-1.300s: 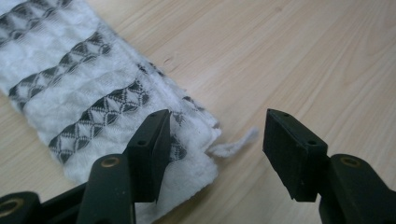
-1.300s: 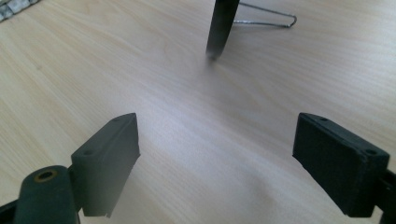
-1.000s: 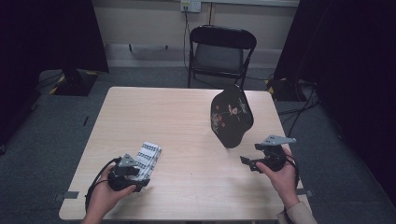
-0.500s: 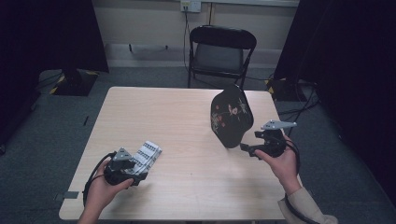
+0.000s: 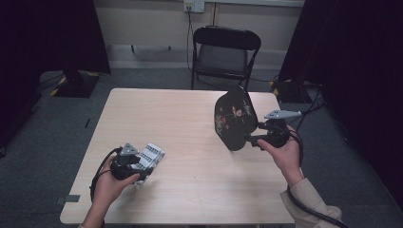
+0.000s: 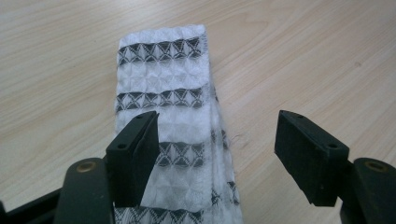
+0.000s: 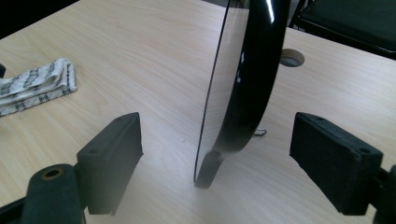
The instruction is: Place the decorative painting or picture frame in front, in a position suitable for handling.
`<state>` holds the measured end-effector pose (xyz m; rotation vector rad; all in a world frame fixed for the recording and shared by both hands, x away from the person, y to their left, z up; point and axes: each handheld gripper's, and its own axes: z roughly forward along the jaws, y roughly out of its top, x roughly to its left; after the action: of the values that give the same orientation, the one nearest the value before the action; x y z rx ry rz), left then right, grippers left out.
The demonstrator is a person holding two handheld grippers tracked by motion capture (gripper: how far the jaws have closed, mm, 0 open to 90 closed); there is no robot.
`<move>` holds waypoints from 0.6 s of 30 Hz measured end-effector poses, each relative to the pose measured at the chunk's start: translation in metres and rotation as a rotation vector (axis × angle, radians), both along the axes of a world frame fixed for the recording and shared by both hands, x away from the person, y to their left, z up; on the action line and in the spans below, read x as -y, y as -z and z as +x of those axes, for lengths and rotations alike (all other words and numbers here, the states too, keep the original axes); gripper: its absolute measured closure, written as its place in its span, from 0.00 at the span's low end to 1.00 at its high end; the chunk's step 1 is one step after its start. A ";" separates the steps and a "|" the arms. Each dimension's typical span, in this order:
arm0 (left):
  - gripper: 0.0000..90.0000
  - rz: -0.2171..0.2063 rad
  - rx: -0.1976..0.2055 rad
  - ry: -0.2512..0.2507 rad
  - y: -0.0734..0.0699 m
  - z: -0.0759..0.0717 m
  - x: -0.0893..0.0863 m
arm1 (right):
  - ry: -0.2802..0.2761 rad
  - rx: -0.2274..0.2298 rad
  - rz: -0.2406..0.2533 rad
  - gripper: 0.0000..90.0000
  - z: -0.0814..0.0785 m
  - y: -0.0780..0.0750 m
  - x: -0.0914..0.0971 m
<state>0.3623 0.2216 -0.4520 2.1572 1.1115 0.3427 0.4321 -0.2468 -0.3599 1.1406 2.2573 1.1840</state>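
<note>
In the high view the left gripper point(image 5: 141, 166) sits low at the near left of the tabletop point(image 5: 180, 123), in the person's left hand point(image 5: 110, 183), right over the near end of a folded cloth point(image 5: 151, 154), white with dark bands, that lies flat on the wood. Its jaws have just been opening. The right gripper point(image 5: 252, 138), in the right hand point(image 5: 285, 154), is raised at the right side of the tabletop beside a black fan point(image 5: 234, 118) with a flower pattern, which stands up on edge with its face tilted toward the left; whether the gripper clamps the fan cannot be told from this view. A black folding chair point(image 5: 225, 52) stands on the floor beyond the far edge. In the left gripper view the 2 jaws of the left gripper point(image 6: 215, 154) stand wide apart; the cloth point(image 6: 173, 121) runs away from the camera between them, nearer the left jaw, flat on the tabletop point(image 6: 303, 56), and neither pad presses on it. In the right gripper view the jaws of the right gripper point(image 7: 215, 158) are also wide apart, with the fan point(image 7: 247, 70) seen edge-on, upright between them and clear of both pads; its stem point(image 7: 208, 170) hangs over the tabletop point(image 7: 140, 56). The cloth point(image 7: 32, 86) lies well off at the left edge, and a round hole point(image 7: 292, 57) shows in the tabletop behind the fan
</note>
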 end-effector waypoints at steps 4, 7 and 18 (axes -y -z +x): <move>0.34 0.017 -0.007 0.015 0.007 0.002 0.006 | 0.002 0.004 0.004 0.19 0.006 -0.006 -0.003; 0.34 0.039 -0.012 0.026 0.011 0.003 0.008 | 0.007 0.001 0.004 0.20 0.009 -0.009 -0.005; 0.33 0.032 -0.019 0.030 0.012 0.003 0.007 | 0.030 0.005 0.006 0.26 0.030 -0.027 -0.015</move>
<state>0.3656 0.2142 -0.4635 2.2070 1.0906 0.3289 0.4617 -0.2321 -0.3333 1.1679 2.2270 1.1817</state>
